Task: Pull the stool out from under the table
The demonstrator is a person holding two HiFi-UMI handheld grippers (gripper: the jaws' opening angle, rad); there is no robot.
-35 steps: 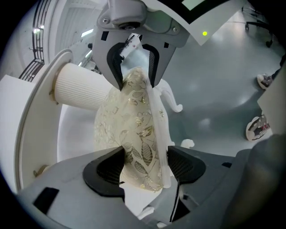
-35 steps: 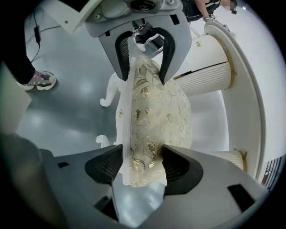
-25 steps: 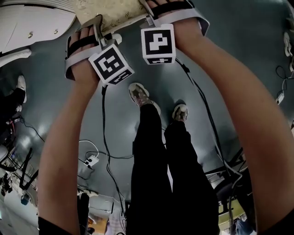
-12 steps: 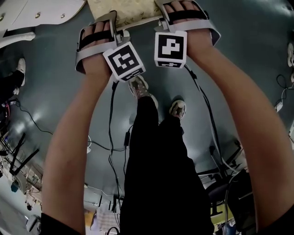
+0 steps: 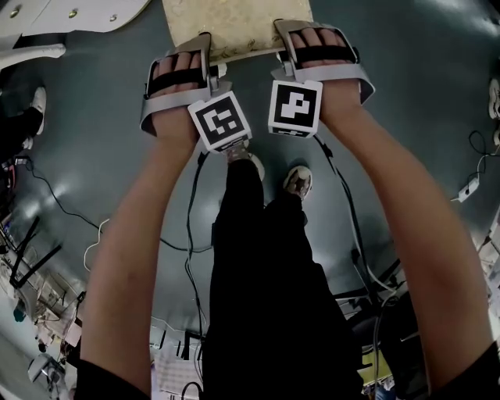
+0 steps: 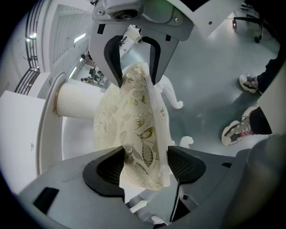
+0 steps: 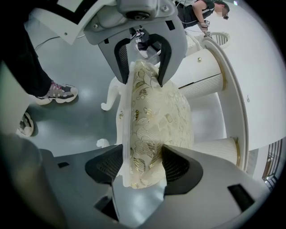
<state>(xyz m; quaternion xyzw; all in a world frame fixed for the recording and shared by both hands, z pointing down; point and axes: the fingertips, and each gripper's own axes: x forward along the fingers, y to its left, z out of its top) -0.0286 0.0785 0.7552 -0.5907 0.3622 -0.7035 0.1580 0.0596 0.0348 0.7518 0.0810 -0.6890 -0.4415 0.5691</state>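
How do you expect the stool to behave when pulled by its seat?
Probably stiff: the stool has a white frame round its padding. That may give where the left gripper and right gripper clamp it. Its curled feet should slide on the smooth floor.

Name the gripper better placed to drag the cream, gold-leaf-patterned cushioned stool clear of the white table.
Neither side wins. The left gripper and right gripper each clamp the near edge of the cream gold-patterned stool, side by side. Pulling with both, evenly, away from the white table looks best.
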